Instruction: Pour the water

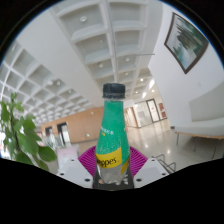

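tongs (113, 170) pinching green bottle (113, 135) upright, cap (114, 91) on | step — carrying, judging by ceiling | next — locating cup, uncapping, tilting

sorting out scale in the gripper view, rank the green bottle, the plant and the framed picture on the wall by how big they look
1. green bottle, held in the gripper; nearness inflates it
2. plant
3. framed picture
Plant and picture look close in size, so that order is unsure.
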Tool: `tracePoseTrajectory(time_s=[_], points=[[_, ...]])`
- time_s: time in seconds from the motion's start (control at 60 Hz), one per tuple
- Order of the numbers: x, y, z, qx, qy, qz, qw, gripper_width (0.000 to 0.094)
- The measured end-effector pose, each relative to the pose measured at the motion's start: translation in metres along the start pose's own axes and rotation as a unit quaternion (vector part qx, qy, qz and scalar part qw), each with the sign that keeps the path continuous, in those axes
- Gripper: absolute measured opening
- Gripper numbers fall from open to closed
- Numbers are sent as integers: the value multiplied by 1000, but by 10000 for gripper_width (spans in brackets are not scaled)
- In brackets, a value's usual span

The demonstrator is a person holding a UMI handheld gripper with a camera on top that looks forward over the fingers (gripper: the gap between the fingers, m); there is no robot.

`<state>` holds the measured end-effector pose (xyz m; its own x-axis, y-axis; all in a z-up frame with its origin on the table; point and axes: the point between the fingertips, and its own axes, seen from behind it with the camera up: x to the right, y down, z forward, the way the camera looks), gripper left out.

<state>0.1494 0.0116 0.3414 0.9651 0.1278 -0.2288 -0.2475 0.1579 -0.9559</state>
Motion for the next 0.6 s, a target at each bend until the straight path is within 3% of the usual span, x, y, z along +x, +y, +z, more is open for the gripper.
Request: tracePoseTrajectory(time_s=[0.2,0.35,0.483,0.517,0.6], points=[[107,125,3,-130,86,-113,981,402],[149,191,-10,-199,100,-148,964,403],[171,236,-22,-244,110,-148,952,419],[169,235,-24,-220,107,-146,959,407],[174,227,-22,-222,113,-129,960,469]])
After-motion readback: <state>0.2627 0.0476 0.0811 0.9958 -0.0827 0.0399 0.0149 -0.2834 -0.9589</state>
